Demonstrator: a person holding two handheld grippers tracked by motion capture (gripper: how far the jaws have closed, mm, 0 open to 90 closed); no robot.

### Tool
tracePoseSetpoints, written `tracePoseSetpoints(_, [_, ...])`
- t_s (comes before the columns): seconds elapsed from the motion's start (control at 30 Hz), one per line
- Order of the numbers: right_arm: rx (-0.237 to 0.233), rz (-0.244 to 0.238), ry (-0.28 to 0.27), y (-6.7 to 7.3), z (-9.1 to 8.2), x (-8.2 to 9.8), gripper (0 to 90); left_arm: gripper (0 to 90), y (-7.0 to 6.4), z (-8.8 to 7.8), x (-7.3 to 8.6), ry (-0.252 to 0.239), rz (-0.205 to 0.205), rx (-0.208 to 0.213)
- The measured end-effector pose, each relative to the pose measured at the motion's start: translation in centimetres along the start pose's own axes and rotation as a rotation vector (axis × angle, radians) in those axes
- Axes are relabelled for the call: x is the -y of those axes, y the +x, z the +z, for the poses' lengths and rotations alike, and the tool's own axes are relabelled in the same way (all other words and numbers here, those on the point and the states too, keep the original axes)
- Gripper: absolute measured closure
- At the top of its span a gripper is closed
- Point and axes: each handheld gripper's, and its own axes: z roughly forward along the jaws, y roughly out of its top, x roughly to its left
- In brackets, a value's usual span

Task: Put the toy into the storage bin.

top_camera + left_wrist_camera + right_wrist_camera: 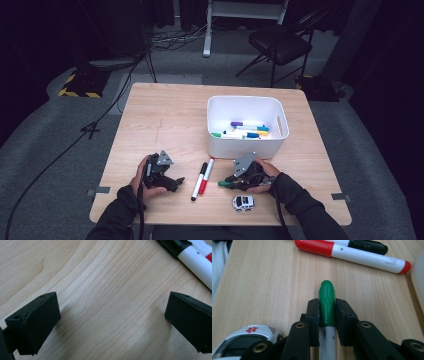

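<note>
Near the bench (150, 115) front edge, the right hand-held gripper (327, 312) has its jaws clamped on a green marker (327, 302), green cap poking out past the pads, marker lying low over the wood w/ a small white toy car (243, 202) just beside it. Left hand-held gripper (172, 181) rests on the bench w/ jaws wide apart & nothing btwn them. Red marker (206, 176) & black marker (198, 182) lie side by side btwn the two grippers; a white bin (245, 106) w/ more markers sits behind.
</note>
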Motion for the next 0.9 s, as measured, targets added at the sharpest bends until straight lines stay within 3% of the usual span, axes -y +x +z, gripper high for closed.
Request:
tracePoseSetpoints(0.2, [0.046,0.021,-0.004,-0.1,-0.8,1.0,74.6,0.2,0.0,0.0,0.0,-0.001,0.000,-0.001])
tracePoseSetpoints(0.4, [0.071,0.043,-0.045,-0.2,-2.5,2.1,74.7,0.2,0.0,0.0,0.0,-0.001,0.000,-0.001])
tracePoseSetpoints(0.6, [0.140,0.084,-0.141,0.4,-6.1,3.2,74.8,0.2,0.0,0.0,0.0,-0.001,0.000,-0.001])
tracePoseSetpoints(0.77, [0.206,0.096,-0.255,0.9,-9.3,4.0,74.8,0.2,0.0,0.0,0.0,-0.001,0.000,-0.001])
tracePoseSetpoints(0.9, [0.253,0.110,-0.302,0.9,-11.3,4.3,74.9,0.2,0.0,0.0,0.0,-0.001,0.000,-0.001])
